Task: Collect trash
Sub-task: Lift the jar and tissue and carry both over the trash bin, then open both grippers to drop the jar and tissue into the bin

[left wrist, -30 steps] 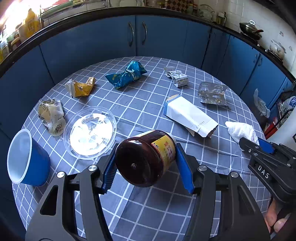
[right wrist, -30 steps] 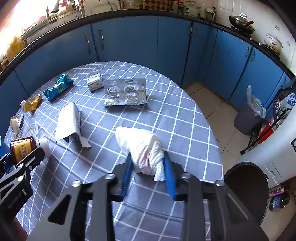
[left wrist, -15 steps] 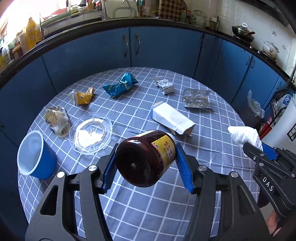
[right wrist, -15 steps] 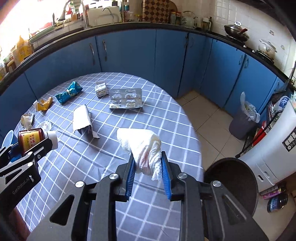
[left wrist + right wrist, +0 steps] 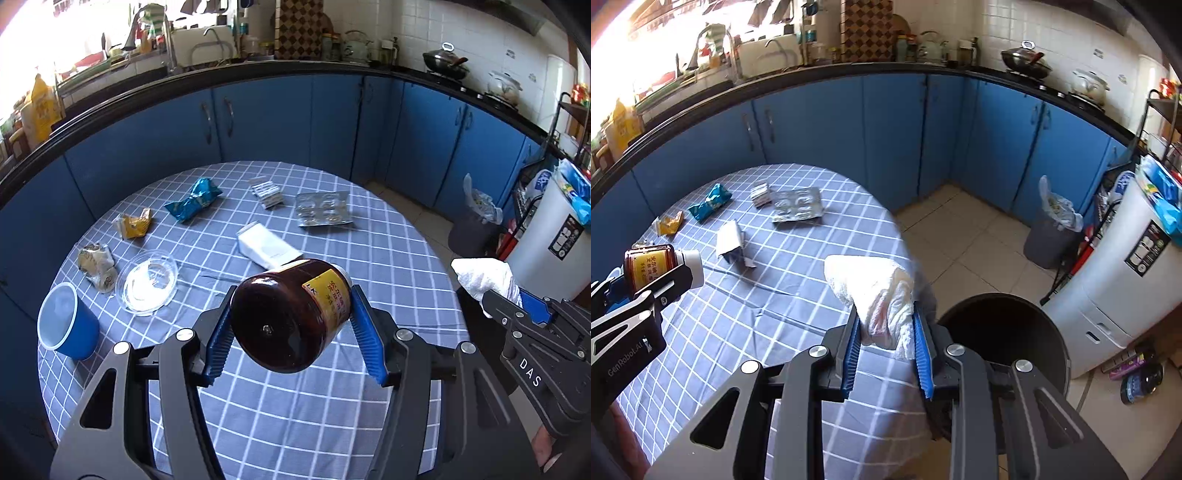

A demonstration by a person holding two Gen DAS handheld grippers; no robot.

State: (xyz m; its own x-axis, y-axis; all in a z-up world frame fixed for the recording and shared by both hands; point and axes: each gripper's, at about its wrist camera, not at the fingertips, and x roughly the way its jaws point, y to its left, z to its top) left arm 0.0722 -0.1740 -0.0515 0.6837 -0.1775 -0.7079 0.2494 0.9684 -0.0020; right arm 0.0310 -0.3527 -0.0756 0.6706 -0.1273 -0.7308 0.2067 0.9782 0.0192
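My left gripper [image 5: 293, 321] is shut on a brown jar [image 5: 291, 314] with a yellow label and white cap, held on its side above the checked table [image 5: 332, 424]. The same jar [image 5: 650, 264] shows at the left of the right wrist view. My right gripper [image 5: 886, 325] is shut on a crumpled white tissue [image 5: 875, 291], lifted near the table's right edge beside a round black bin [image 5: 1004, 332] on the floor. The tissue [image 5: 484, 275] also shows at the right of the left wrist view.
On the table lie a blue wrapper [image 5: 194, 199], a yellow wrapper [image 5: 135, 223], a crumpled packet [image 5: 96, 262], a clear lid [image 5: 147, 282], a blue cup [image 5: 66, 326], a white carton [image 5: 267, 245], a small box [image 5: 267, 192] and a blister pack [image 5: 323, 208]. A lined grey bin [image 5: 1051, 229] stands by the blue cabinets.
Both grippers rose and drew back from the table with the jar and the tissue still gripped. The black bin has come into the right wrist view.
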